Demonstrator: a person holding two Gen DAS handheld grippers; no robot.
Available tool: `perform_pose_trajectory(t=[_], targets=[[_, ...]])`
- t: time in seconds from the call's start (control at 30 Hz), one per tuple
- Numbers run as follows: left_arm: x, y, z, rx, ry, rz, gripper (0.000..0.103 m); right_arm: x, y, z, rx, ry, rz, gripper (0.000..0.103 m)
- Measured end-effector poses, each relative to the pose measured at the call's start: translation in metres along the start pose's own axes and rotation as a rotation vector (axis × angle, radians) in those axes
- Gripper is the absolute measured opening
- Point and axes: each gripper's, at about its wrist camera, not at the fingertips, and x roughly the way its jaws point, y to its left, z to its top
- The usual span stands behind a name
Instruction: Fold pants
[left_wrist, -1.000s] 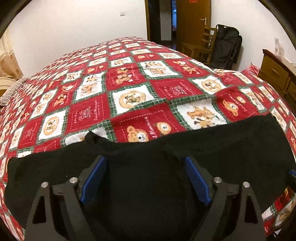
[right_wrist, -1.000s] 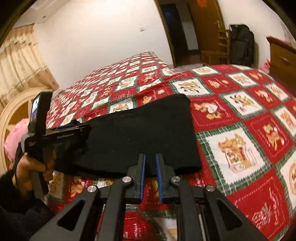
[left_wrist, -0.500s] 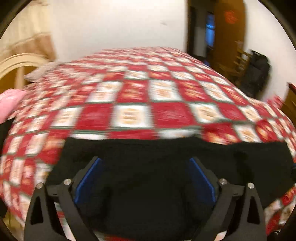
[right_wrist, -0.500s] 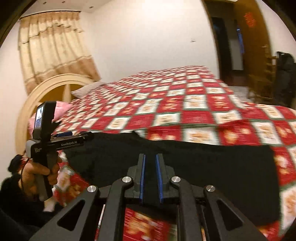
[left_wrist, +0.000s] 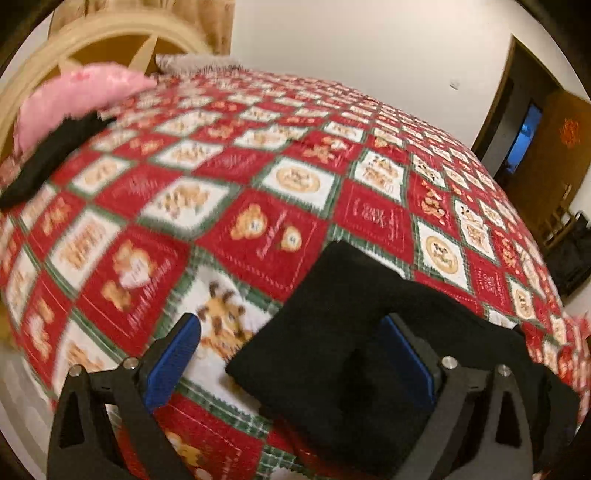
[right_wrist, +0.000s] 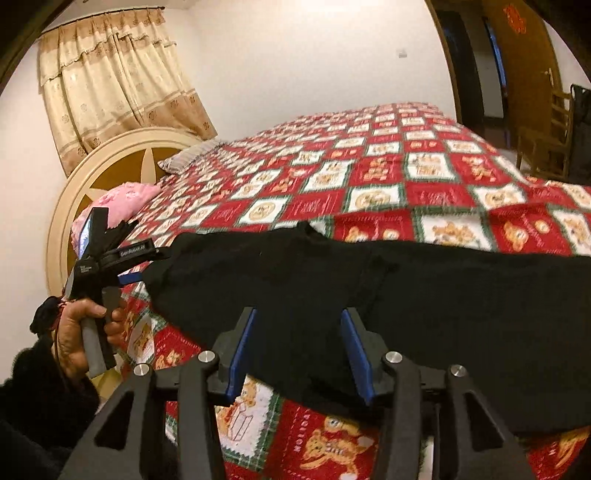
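The black pants (right_wrist: 369, 295) lie folded across the bedspread (right_wrist: 406, 173). The right gripper (right_wrist: 297, 350) tilts down over their near edge, jaws opening, cloth between the pads but not pinched. The left gripper (left_wrist: 291, 354), gripped in the person's left hand (right_wrist: 79, 332), angles down at the pants' end, jaws opening wide, released.

We see both grippers built of matte black triangular frames with silver screw heads and blue pads (right_wrist: 356, 352). The left gripper (right_wrist: 129, 275) carries white lettering, too blurred to read. The hand (right_wrist: 79, 334) emerges from a dark, perhaps fuzzy, sleeve (right_wrist: 40, 398).
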Motion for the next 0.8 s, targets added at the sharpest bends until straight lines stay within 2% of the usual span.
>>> perform_pose_trajectory(t=[0.07,0.1,0.13,0.2,0.37,0.47,0.5,0.6,0.63,0.67,0.7,0.8], targets=[[0.006,0.006,-0.003,-0.053,0.033,-0.051,0.097,0.005,0.004,-0.002,-0.016,0.026,0.004,0.049],[0.008,0.010,-0.006,-0.085,0.043,-0.084,0.092,0.006,0.006,-0.002,-0.027,0.030,0.000,0.049],[0.006,0.012,-0.008,-0.108,0.037,-0.098,0.091,0.007,0.009,-0.002,-0.043,0.031,-0.007,0.049],[0.000,0.015,-0.010,-0.135,0.017,-0.139,0.079,0.007,0.013,-0.002,-0.069,0.025,-0.013,0.049],[-0.004,0.023,-0.011,-0.207,-0.006,-0.222,0.071,0.011,0.012,-0.003,-0.061,0.043,-0.010,0.049],[-0.012,0.029,-0.014,-0.240,-0.067,-0.222,0.050,0.010,0.009,-0.004,-0.046,0.040,-0.013,0.049],[-0.015,0.030,-0.015,-0.246,-0.088,-0.222,0.047,0.011,0.007,-0.004,-0.040,0.039,-0.014,0.049],[-0.015,0.029,-0.015,-0.218,-0.123,-0.208,0.050,0.013,0.006,-0.005,-0.031,0.048,-0.013,0.049],[-0.011,0.027,-0.015,-0.201,-0.109,-0.195,0.054,0.013,0.006,-0.005,-0.031,0.051,-0.012,0.049],[-0.005,0.025,-0.015,-0.192,-0.085,-0.195,0.066,0.014,0.006,-0.005,-0.031,0.052,-0.012,0.049],[0.000,0.025,-0.017,-0.194,-0.060,-0.208,0.073,0.014,0.006,-0.005,-0.032,0.052,-0.012,0.049],[0.001,0.019,-0.020,-0.161,-0.086,-0.194,0.074,0.014,0.007,-0.005,-0.032,0.054,-0.012,0.049]])
